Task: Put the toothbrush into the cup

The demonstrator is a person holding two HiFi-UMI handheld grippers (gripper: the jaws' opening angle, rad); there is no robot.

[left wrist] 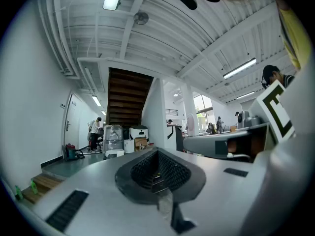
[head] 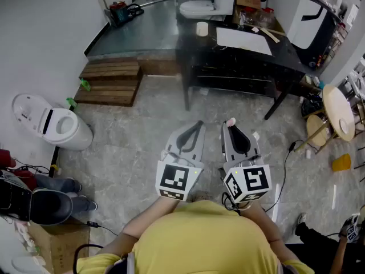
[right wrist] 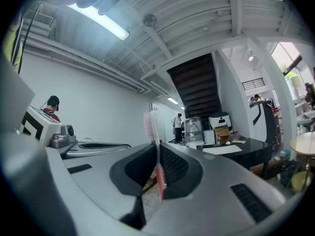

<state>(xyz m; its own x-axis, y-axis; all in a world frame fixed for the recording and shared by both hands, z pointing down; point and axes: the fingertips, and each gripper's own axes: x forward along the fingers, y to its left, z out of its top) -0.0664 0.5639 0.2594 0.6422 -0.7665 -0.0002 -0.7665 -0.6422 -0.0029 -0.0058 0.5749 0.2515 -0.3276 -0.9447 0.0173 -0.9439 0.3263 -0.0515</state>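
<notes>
My right gripper (head: 230, 125) is shut on a pink toothbrush (head: 230, 121), whose head pokes out past the jaw tips. In the right gripper view the toothbrush (right wrist: 157, 154) stands upright between the jaws, bristles at the top. My left gripper (head: 197, 125) is level beside it on the left, shut, with nothing in it; the left gripper view shows its jaws (left wrist: 158, 173) closed together. A pale cup (head: 202, 28) stands on the black table (head: 285, 53) far ahead of both grippers. Both are held over the floor, close to the person's body.
A white sheet (head: 244, 40) and small items lie on the black table. Wooden steps (head: 111, 81) are at the back left, a white toilet (head: 54, 124) at left, a round stool (head: 337, 112) and a yellow object (head: 341, 162) at right. Cables run across the floor.
</notes>
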